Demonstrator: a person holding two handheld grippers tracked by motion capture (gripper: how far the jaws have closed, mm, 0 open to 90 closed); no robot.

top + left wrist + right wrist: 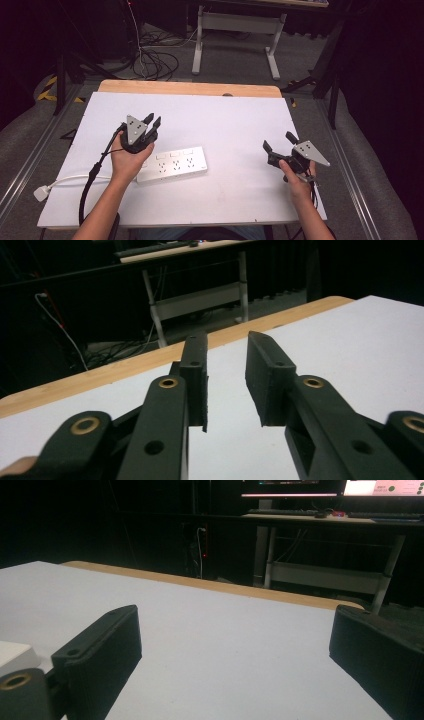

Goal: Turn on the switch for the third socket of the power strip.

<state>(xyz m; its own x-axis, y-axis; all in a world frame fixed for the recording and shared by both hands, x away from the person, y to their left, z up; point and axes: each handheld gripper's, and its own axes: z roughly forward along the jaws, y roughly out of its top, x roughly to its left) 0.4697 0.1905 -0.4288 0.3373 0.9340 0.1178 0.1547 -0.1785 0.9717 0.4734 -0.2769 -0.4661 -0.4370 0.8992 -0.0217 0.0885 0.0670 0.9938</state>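
The white power strip (172,163) lies flat on the white table (235,130), near the front, a bit left of the middle. Its white cable (75,178) runs off to the left and ends in a plug (41,193) by the table's edge. The left gripper (152,121) hangs just above the strip's left end, with its jaws a little apart and nothing between them. The right gripper (278,142) is well off to the right, jaws wide apart, also holding nothing.

I think the job now is to get hold of the strip. To do it well, the left gripper should come down slowly and straight, with one jaw on each long side, then close gently so the strip does not slide. The right gripper can come in and steady the other end.

The table top is smooth and bare, with a wooden edge (190,88) at the far side. The room is dark, with a grey floor, loose wires (155,62) and a desk frame (235,30) behind
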